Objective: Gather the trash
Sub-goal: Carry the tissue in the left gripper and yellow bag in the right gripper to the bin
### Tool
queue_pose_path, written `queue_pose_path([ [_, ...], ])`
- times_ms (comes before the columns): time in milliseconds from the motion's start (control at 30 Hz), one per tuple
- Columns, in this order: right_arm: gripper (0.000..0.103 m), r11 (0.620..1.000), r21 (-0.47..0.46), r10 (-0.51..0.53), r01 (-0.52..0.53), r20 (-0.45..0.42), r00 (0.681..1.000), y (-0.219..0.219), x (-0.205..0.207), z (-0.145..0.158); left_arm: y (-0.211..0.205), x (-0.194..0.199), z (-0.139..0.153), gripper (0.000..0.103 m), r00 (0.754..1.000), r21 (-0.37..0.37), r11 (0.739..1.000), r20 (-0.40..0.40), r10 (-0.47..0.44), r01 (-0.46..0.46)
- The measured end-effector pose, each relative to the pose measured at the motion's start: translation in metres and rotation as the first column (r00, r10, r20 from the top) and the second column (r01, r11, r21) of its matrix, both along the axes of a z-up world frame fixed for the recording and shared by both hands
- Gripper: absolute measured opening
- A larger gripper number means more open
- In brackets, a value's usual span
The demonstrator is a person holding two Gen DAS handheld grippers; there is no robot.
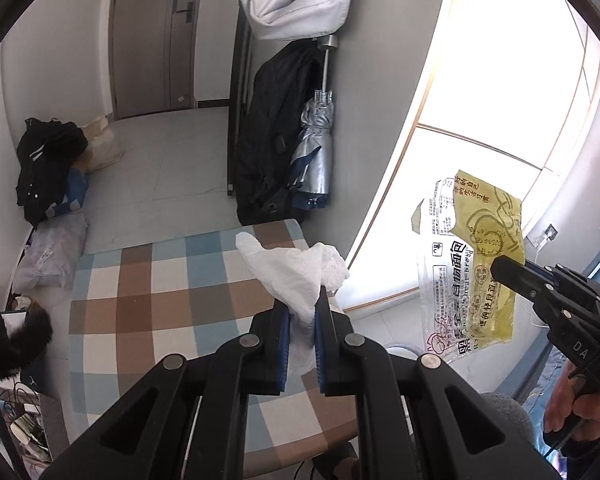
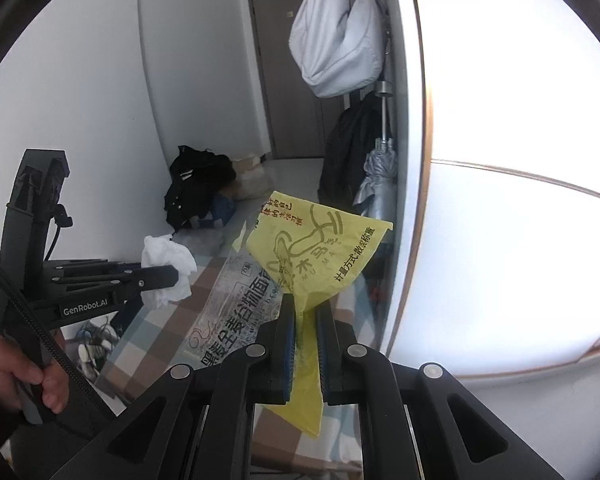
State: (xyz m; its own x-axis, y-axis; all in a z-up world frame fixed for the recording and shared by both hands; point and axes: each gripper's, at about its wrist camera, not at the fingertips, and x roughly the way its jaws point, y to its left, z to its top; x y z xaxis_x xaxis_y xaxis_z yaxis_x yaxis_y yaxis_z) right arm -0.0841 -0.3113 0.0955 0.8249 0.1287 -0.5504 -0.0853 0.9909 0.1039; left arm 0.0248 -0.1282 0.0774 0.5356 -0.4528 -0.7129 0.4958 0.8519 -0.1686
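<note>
Left wrist view: the left gripper [image 1: 302, 308] is clamped on a crumpled white tissue [image 1: 296, 268], whose loose end fans out above the blue pads. It is held in the air over the far right corner of a checked table [image 1: 148, 312], patterned in brown, blue and cream. Off to the right, past the table's right edge, the right gripper [image 1: 500, 270] is pinched on a clear and yellow bread wrapper [image 1: 472, 264], which hangs free in front of the bright window [image 1: 500, 80]. Beyond the table's far edge, a dark coat [image 1: 268, 132] and a folded silver umbrella [image 1: 314, 152] hang against the wall.

Right wrist view: the right gripper [image 2: 306, 308] has its jaws closed together on the yellow part of the bread wrapper [image 2: 320, 256]; the clear printed part trails to the left, above the table [image 2: 168, 320]. At left the left gripper [image 2: 176, 276] grips the white tissue [image 2: 168, 264], raised over the table's left edge. A hand [image 2: 28, 372] holds that gripper's handle at the lower left. A white bag [image 2: 336, 36] hangs high on the wall.
</note>
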Motion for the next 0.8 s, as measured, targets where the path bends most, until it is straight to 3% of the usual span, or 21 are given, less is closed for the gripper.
queue_pose_path([
  [433,0.009,0.982,0.022,-0.188,0.188,-0.007,0.982,-0.095,-0.037,-0.011,-0.098,-0.008,-0.009,0.006,0.984,-0.003,0.985,-0.031,-0.174,0.174],
  [800,0.009,0.935,0.073,-0.341,0.347,-0.085,0.936,-0.17,-0.067,-0.049,-0.187,-0.021,-0.044,0.006,0.933,0.008,0.937,-0.1,-0.347,0.349],
])
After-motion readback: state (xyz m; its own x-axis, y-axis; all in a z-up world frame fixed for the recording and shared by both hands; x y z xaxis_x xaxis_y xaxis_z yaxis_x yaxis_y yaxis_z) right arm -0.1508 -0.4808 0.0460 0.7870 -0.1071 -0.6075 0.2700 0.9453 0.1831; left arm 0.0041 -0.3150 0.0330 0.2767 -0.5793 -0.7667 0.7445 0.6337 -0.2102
